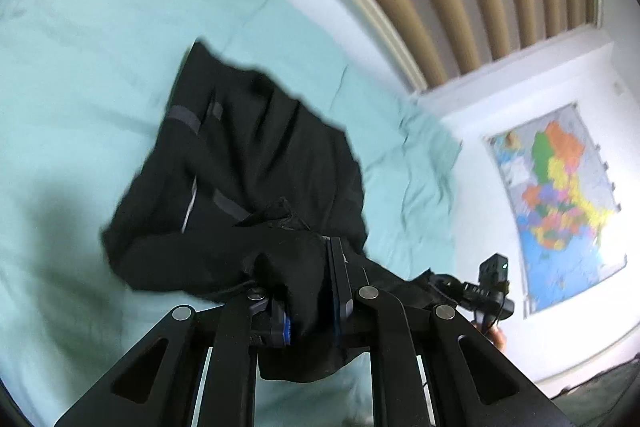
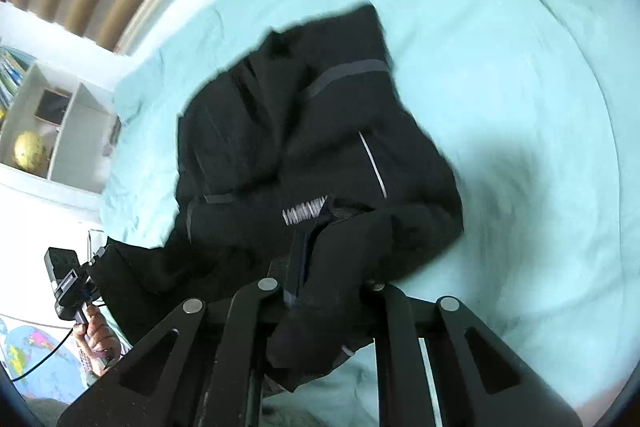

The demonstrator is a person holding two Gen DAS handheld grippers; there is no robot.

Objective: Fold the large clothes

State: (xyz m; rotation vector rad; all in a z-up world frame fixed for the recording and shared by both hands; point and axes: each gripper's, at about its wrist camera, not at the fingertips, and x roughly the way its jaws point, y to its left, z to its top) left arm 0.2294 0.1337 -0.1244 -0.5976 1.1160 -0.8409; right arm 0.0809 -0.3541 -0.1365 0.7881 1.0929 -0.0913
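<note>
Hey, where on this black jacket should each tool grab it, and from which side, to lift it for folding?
Grip the near edge, coming from the near side of the bed. The jacket lies crumpled with that edge bunched closest. The left tool and right tool are each shut on a fold of it there, spaced apart, so the body should hang between them.

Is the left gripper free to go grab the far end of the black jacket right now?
Probably not: the left gripper is shut on the black jacket near its close edge, so it would need to let go first.

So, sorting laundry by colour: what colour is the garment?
Black garment with grey stripes, clearest in the right wrist view.
</note>
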